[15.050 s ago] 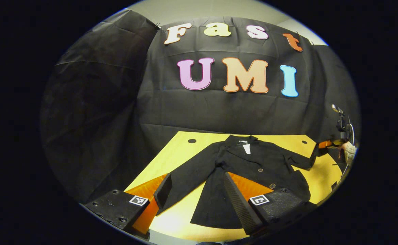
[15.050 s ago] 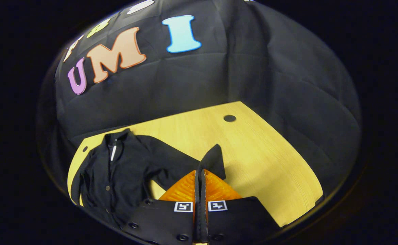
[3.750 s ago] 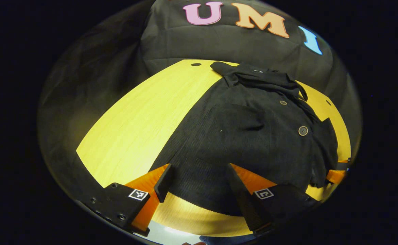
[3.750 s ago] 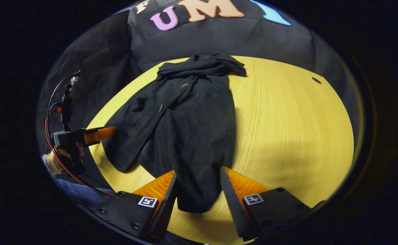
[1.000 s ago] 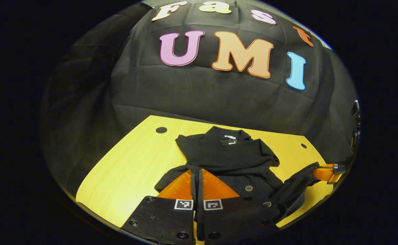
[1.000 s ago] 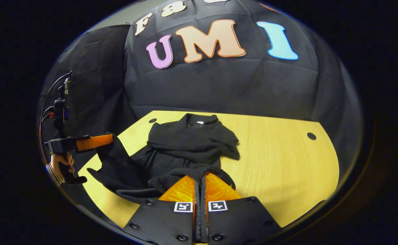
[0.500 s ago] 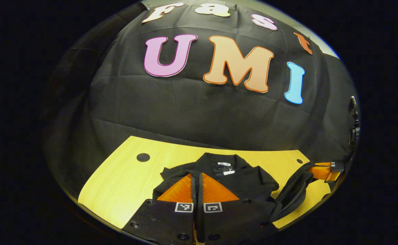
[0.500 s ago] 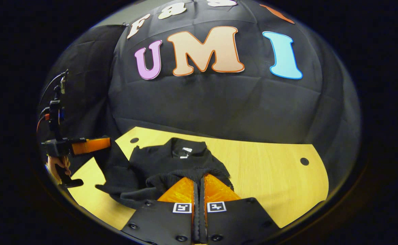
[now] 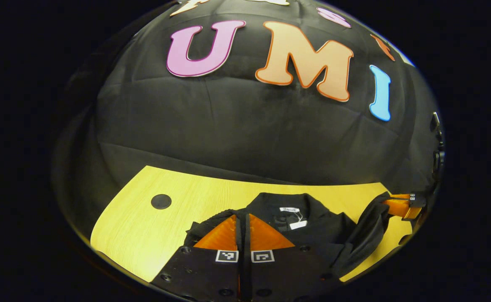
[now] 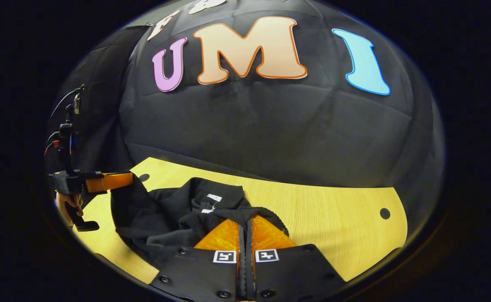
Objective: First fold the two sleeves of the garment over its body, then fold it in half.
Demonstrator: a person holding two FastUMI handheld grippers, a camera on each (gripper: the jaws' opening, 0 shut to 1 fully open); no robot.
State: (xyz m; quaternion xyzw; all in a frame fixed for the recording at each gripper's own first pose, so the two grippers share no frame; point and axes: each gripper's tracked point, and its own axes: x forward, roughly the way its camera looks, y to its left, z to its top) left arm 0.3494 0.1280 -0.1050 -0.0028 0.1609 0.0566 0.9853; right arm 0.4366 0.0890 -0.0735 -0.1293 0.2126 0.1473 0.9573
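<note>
black cloth wall (image 9: 245, 134), yellow wooden table (image 10: 337, 218)

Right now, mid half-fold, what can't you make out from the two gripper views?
- Hem of the garment, left gripper view: pinched between the left gripper fingers, covered by them.
- Folded sleeves, right gripper view: buried under bunched cloth near the right gripper.
- Near edge of the table, both views: behind the gripper bodies.
- Neck tag: too small to read.

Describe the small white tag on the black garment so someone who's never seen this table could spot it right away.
On the yellow wooden table lies a bunched black garment. At its far end, toward the black cloth wall, sits the collar; the white tag hangs just inside it, the one pale patch on dark fabric.
</note>
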